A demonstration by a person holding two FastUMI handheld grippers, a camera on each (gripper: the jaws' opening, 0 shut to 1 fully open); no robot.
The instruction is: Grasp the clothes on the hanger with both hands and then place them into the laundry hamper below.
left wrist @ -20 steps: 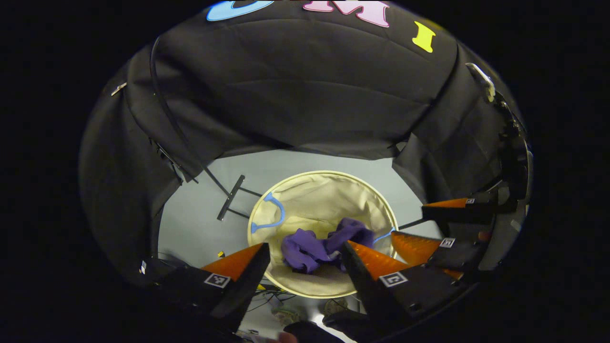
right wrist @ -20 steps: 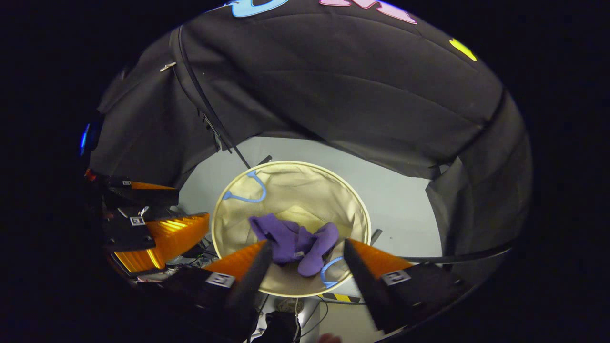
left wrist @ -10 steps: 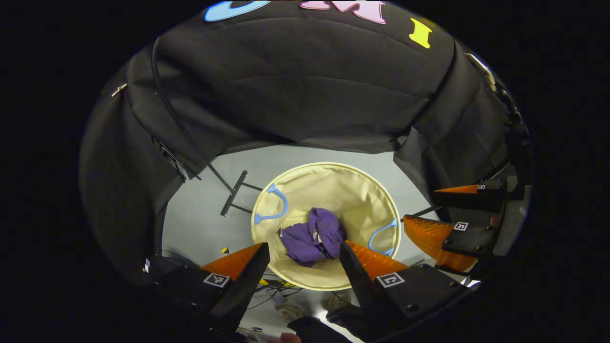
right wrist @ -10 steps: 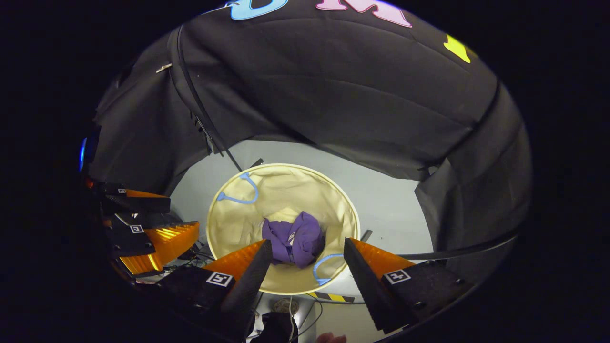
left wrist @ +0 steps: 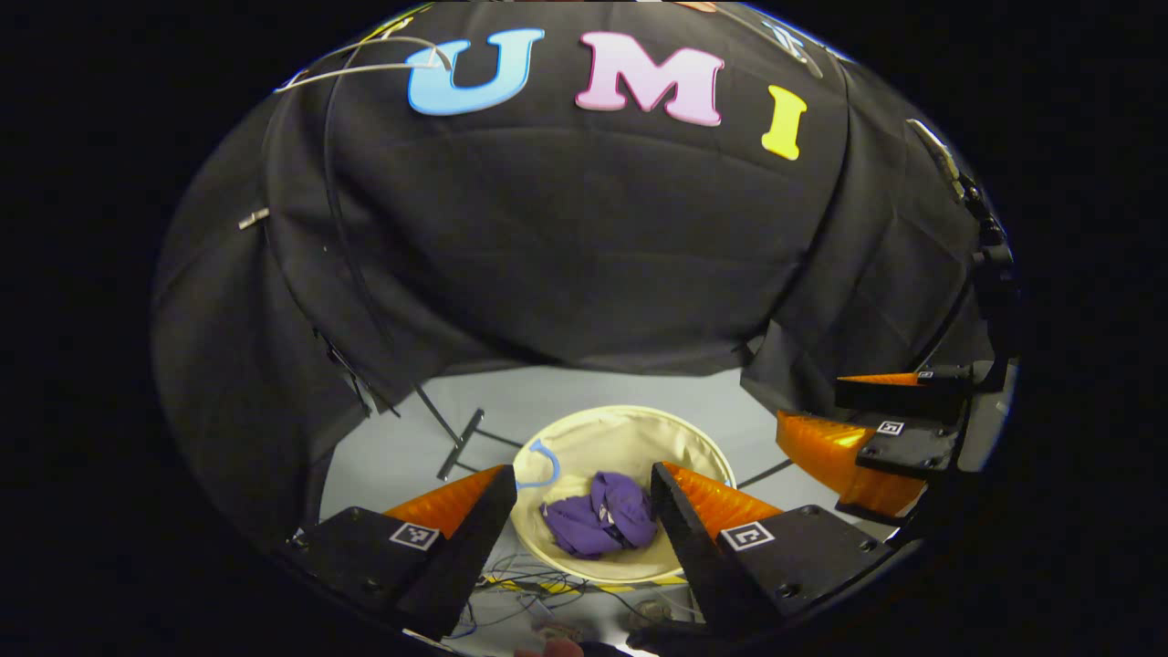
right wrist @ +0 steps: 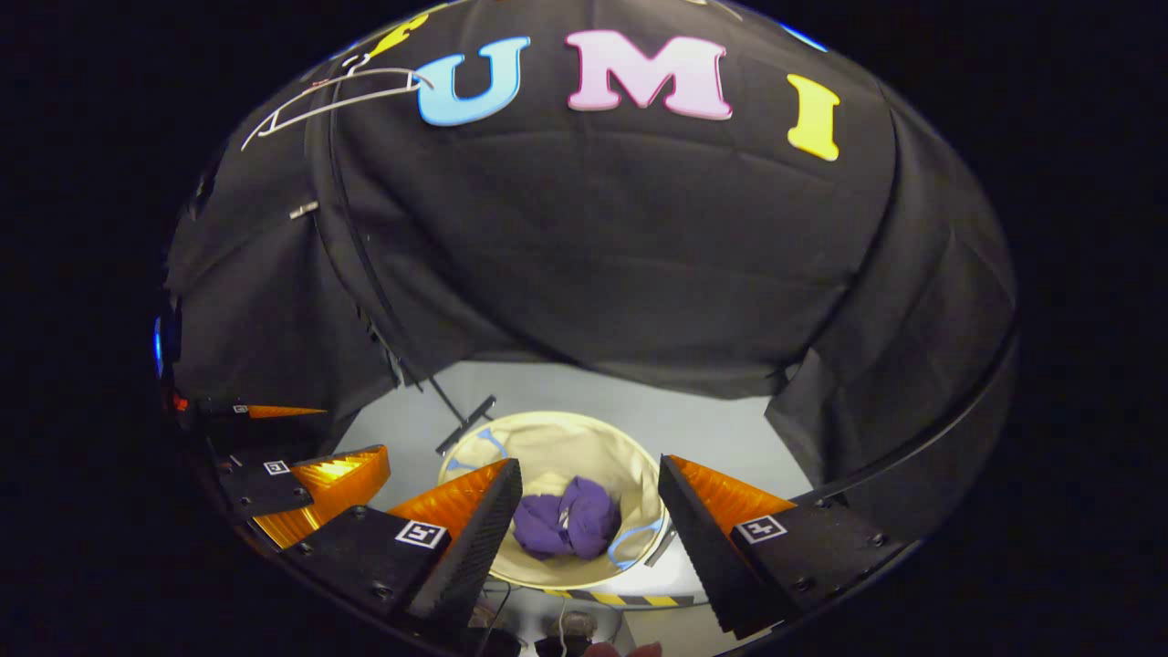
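I see the purple clothes (left wrist: 602,526) lying crumpled at the bottom of the cream laundry hamper (left wrist: 630,438), which stands on the grey floor (left wrist: 392,456). My left tongs (left wrist: 584,511) are spread apart and empty, positioned above the hamper. My right tongs (right wrist: 589,506) are likewise spread apart and empty. A bare white hanger (right wrist: 328,96) hangs near the top of the booth wall.

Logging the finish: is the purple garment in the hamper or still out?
In. The purple garment lies bunched on the bottom of the cream hamper, inside its rim, with both grippers open above.
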